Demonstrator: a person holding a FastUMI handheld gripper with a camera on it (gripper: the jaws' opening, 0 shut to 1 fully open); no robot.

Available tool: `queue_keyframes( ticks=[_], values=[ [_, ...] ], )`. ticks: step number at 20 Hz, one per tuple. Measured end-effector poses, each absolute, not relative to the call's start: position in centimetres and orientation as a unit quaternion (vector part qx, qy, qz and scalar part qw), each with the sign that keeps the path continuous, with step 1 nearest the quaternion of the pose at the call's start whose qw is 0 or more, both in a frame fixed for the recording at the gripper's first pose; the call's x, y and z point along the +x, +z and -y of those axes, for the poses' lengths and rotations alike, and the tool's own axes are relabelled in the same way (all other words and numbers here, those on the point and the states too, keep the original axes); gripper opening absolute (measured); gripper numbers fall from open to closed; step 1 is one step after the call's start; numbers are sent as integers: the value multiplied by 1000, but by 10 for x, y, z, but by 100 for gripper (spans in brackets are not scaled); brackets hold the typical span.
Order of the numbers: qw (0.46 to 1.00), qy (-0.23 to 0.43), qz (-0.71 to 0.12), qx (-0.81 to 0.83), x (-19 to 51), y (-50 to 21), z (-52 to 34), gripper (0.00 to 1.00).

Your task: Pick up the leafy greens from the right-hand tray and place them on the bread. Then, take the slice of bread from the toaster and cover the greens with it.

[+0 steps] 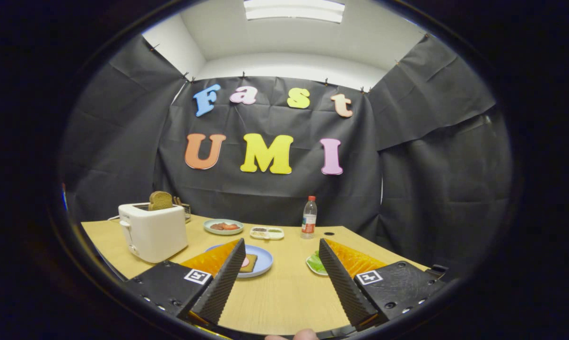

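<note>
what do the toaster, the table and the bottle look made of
Toaster: likely glossy white plastic, going by its smooth sheen. Table: pale wood or laminate, faint matte grain. Bottle: clear plastic, see-through with a red cap. The open gripper hovers above the table.

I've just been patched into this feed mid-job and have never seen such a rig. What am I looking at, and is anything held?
A person holds a two-finger gripper; the camera rides on it, looking forward along its fingers. The jaws stand wide open, holding nothing. Beyond the left finger, a blue plate carries bread; past the right finger lie leafy greens. A white toaster holds a bread slice. Farther back on the wooden table: a dish of food, a small divided tray, and a bottle.
</note>
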State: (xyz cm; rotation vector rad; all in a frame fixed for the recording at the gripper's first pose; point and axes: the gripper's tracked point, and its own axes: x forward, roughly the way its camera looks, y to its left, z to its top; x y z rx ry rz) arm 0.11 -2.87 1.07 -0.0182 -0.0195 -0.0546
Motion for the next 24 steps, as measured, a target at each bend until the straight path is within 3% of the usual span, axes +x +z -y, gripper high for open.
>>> queue_keyframes(
  ticks=[9,19,24],
  values=[
    [998,-65,-13,10,22,3,122,95],
    [977,-69,-157,126,122,-53,247,95],
    [950,-41,-233,205,175,-87,253,96]
  ],
)
